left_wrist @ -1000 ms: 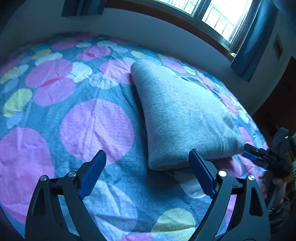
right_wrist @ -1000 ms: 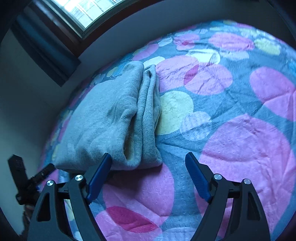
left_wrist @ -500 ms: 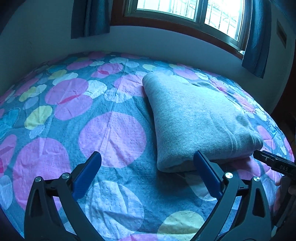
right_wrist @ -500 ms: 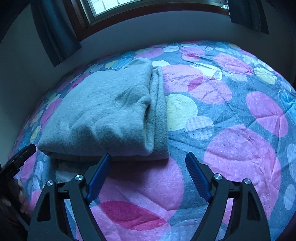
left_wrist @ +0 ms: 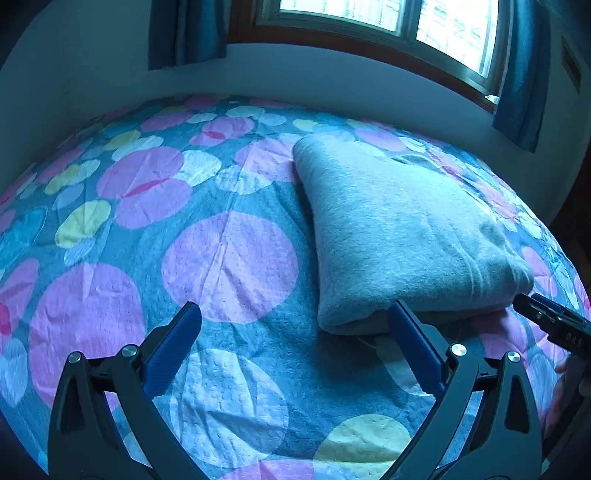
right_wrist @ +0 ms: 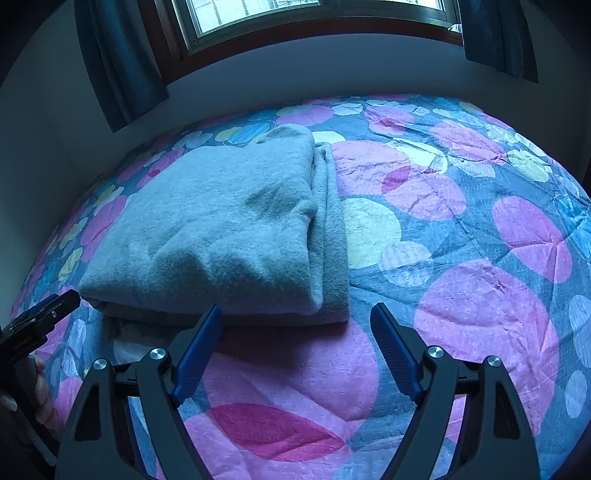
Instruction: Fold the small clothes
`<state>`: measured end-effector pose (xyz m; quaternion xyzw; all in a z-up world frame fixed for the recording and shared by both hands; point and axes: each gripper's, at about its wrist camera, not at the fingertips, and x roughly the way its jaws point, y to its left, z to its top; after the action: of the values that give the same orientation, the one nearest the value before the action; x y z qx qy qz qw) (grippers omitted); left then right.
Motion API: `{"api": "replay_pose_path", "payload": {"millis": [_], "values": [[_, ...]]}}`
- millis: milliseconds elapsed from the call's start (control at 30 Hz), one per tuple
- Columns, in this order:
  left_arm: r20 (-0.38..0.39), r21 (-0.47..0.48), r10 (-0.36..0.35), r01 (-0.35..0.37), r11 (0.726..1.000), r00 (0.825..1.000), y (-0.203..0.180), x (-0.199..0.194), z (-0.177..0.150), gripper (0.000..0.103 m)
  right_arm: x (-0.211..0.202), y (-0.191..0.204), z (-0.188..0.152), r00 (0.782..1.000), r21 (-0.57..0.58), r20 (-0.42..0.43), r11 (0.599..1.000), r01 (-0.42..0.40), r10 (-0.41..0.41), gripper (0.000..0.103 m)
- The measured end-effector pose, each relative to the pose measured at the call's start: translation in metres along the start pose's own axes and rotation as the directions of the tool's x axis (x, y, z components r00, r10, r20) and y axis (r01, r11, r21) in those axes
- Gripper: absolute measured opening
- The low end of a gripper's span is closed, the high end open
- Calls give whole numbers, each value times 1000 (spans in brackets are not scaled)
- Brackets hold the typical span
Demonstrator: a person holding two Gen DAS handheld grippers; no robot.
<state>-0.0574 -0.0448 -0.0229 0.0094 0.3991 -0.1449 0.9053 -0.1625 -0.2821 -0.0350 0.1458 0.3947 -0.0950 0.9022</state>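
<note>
Two tools hang above the bed [left_wrist: 229, 258], both with jaws wide apart and nothing between them. The left tool [left_wrist: 295, 332] and the right tool [right_wrist: 295, 328] point down at the near edge of the grey folded garment [right_wrist: 221, 229] (it lies flat on the dotted bedcover, below the window [right_wrist: 295, 7]).

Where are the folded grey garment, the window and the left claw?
folded grey garment [left_wrist: 402, 236], left wrist view, top layer.
window [right_wrist: 255, 11], right wrist view, glass pane.
left claw [left_wrist: 295, 345], left wrist view, midway between fingertips.
</note>
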Motion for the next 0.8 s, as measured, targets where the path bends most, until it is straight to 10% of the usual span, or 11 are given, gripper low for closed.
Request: {"api": "replay_pose_path", "payload": {"millis": [800], "values": [[-17, 8, 3, -2, 1000, 1000, -2, 1, -5, 101, 11, -3, -5, 999, 6, -39, 999, 36, -36, 86]]}}
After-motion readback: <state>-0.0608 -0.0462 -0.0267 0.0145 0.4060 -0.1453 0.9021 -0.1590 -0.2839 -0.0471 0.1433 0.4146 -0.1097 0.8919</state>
